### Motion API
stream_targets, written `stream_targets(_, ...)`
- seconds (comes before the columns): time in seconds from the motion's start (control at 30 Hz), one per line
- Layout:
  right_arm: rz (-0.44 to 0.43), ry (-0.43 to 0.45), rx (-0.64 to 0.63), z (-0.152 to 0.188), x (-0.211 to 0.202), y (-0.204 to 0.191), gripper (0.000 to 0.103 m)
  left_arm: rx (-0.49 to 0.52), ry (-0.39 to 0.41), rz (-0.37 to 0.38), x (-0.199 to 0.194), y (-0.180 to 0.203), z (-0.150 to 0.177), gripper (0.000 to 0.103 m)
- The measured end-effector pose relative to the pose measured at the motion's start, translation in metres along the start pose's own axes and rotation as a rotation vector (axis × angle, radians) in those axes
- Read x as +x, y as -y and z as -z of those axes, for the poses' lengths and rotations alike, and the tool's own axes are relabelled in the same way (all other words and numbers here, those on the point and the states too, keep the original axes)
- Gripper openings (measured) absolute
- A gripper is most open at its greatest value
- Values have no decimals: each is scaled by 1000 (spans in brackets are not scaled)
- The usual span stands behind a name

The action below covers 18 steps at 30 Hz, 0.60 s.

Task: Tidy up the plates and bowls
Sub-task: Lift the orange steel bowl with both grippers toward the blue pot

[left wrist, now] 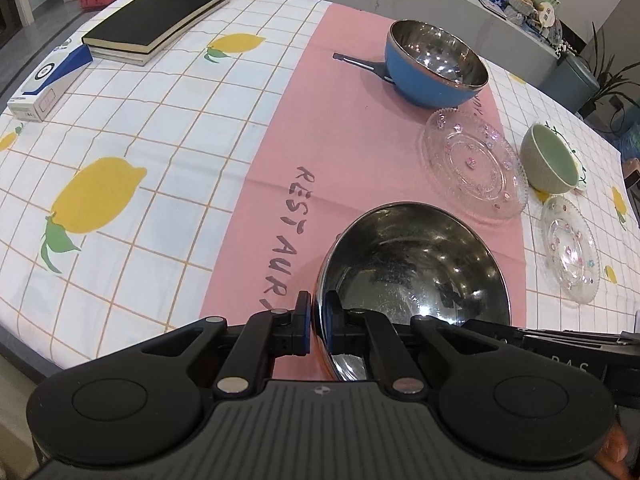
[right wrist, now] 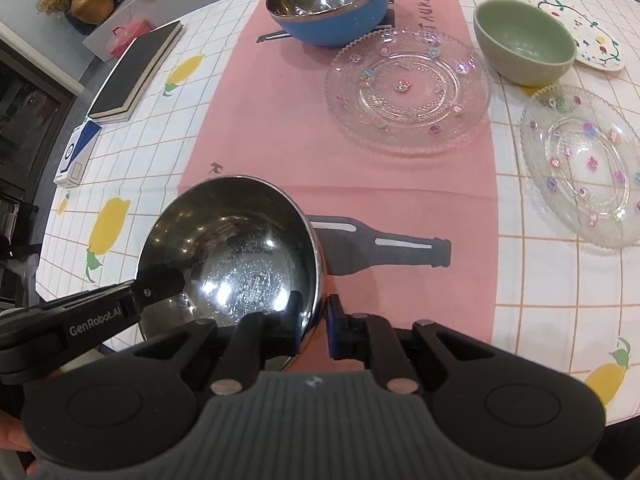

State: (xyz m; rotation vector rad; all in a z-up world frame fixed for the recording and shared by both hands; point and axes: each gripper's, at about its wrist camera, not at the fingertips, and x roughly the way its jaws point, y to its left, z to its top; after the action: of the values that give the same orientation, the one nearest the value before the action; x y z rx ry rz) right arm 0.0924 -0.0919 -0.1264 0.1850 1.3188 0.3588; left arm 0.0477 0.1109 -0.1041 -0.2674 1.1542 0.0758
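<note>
Steel bowl (right wrist: 232, 252) near the table (left wrist: 132, 152) edge, and we've got both hand-held grippers clamped on its rim, left (left wrist: 318, 324) and right (right wrist: 314, 326). It looks light, stiff and slick, so thin rim grips make sense. Count: 3 bowls including blue (left wrist: 434, 66) and green (right wrist: 524, 42), 2 glass plates (right wrist: 408, 88), 1 painted plate (right wrist: 588, 36).

2 tools (left wrist: 318, 330) (right wrist: 314, 328), each clamped

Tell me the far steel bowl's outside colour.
Blue outside, bare steel inside; the right wrist view shows it best.
</note>
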Motion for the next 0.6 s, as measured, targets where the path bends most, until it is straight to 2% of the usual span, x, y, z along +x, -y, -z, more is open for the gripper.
stream_targets(0.33,-13,12,-6,2,4,-3,11,-2,5,-28,4,-3,-1,6)
stream_targets(0.4,-28,8,-11,2,3,-3,16,6,-2,-44,5,-2,0,6)
stream_targets(0.43,-31,10,-15,2,2,-4,17,11,-2,-47,5,-2,0,8)
stream_targets(0.47,-24,17,-21,2,1,-4,24,14,3,-49,4,-2,-1,9)
stream_targets(0.5,-16,29,-30,2,-1,-5,34,18,13,-53,2,-1,-1,15)
stream_targets(0.6,-4,60,-52,1,-8,-4,37,22,50,-56,-6,0,-5,29)
